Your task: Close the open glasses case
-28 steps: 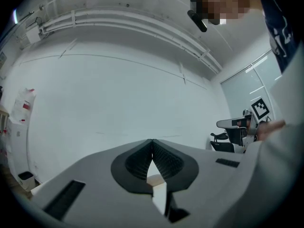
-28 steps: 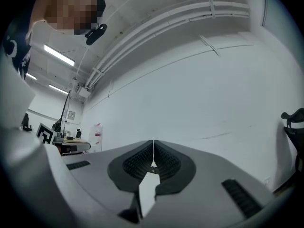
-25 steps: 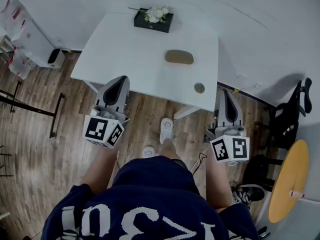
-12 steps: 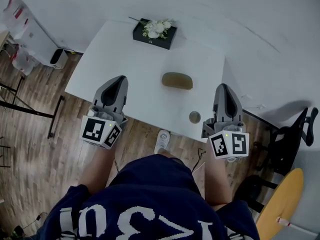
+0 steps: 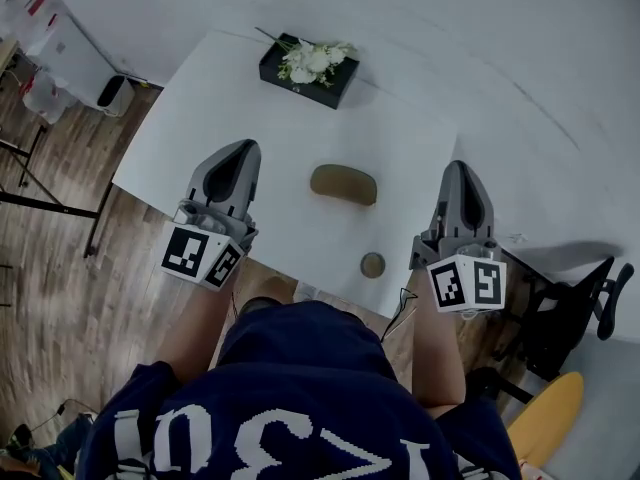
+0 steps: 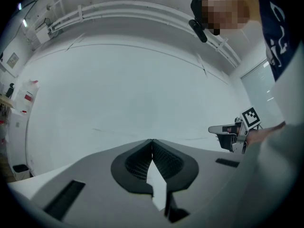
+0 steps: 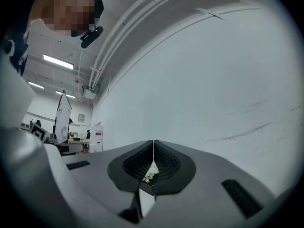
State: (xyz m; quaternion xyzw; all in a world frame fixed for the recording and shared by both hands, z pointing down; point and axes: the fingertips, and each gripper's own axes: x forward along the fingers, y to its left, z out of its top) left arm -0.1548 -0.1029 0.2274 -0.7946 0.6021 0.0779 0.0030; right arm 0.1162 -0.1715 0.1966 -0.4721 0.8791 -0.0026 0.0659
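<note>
Left gripper (image 5: 243,148): grey moulded shell, ribbed black pads, tips pressed together with nothing between them. Right gripper (image 5: 463,168): same build, also closed and empty.

Glasses case (image 5: 343,184): olive-brown, smooth, rounded oval, lying flat on the matte white table (image 5: 190,143). It sits between the two grippers, touching neither. A small round disc (image 5: 373,265) lies near the case, on the person's side.

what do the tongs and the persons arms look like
The left tongs and right tongs are grey, tapered shells with dark ribbed pads inside. Each carries a white cube printed with black square markers. The person wears a dark blue top with large white lettering.
</note>
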